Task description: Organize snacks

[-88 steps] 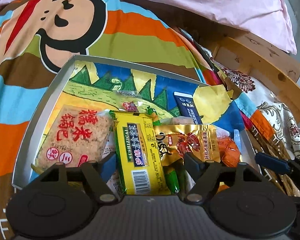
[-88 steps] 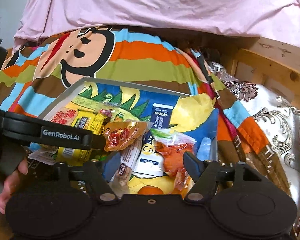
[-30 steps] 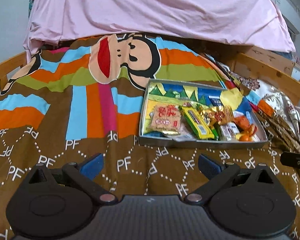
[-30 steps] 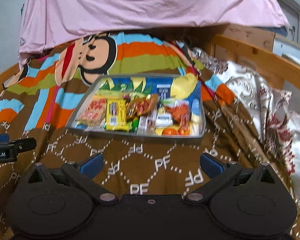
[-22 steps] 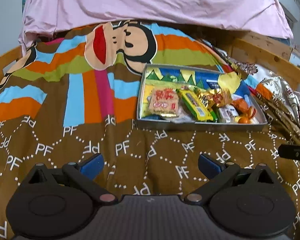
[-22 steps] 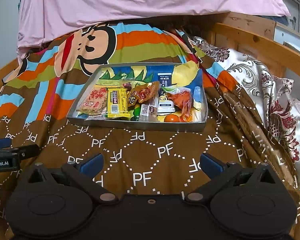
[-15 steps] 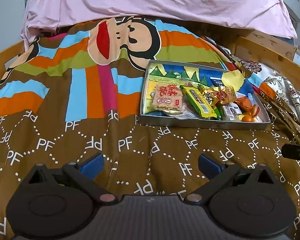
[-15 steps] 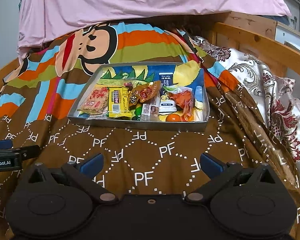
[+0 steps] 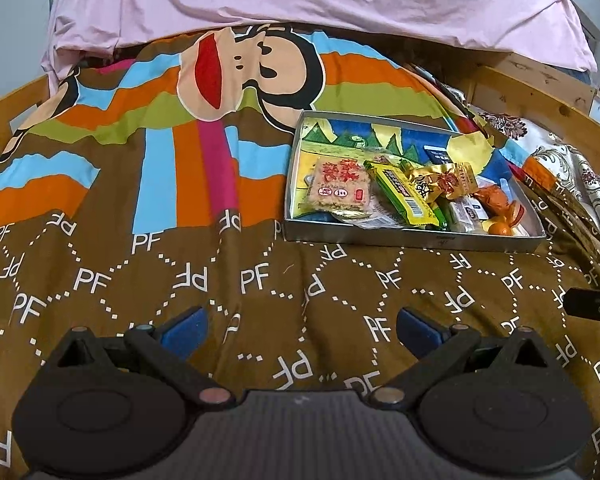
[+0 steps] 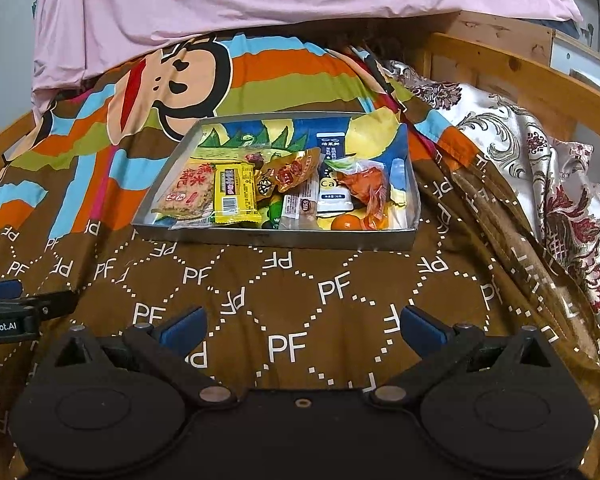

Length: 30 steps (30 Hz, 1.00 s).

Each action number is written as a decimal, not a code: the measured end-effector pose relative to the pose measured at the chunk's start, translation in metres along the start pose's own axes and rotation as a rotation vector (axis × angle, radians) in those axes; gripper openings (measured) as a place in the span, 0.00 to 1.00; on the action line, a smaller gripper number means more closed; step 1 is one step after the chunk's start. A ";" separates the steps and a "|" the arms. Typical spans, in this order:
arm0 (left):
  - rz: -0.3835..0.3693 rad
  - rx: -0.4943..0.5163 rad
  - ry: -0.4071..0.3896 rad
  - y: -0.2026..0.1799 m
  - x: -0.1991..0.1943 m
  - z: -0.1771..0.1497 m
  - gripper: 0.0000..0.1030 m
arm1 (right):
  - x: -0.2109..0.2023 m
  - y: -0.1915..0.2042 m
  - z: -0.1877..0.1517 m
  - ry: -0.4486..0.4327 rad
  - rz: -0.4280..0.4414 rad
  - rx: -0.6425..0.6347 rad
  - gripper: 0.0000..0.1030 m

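Left claw (image 9: 302, 330) and right claw (image 10: 302, 330) — both spread wide, holding nothing — hang above the brown blanket (image 10: 300, 280) at lower frame. Snack tray (image 10: 284, 239) sits mid-frame in the right view, right of centre in the left view, holding a rice cracker (image 9: 342, 182), yellow bar (image 10: 236, 192) and orange (image 10: 346, 222).

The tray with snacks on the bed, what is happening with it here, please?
A person holds a gripper in each hand. The left gripper and right gripper are both open and empty, above the blanket, short of the tray. The snacks, such as the yellow packet, all lie inside the tray.
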<state>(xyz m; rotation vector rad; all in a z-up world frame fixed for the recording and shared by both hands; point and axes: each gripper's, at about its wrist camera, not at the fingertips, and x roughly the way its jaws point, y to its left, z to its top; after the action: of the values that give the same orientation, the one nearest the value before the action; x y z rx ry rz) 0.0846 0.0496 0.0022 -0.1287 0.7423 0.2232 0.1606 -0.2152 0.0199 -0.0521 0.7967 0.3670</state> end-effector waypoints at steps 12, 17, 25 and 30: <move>-0.006 0.012 0.004 0.000 0.000 0.000 0.99 | 0.000 0.000 0.001 -0.003 0.004 0.001 0.99; -0.006 0.014 0.006 -0.001 0.000 0.001 0.99 | 0.000 0.000 0.001 -0.002 0.004 -0.001 0.99; -0.009 0.019 0.009 0.000 0.000 0.000 0.99 | 0.000 0.001 0.001 -0.001 0.004 0.001 0.99; -0.009 0.020 0.016 -0.001 0.001 0.000 0.99 | 0.000 0.001 0.001 0.002 0.004 -0.002 0.99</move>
<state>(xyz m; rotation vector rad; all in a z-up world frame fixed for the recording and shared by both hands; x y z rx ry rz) 0.0855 0.0493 0.0013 -0.1154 0.7598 0.2060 0.1613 -0.2137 0.0207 -0.0526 0.7983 0.3713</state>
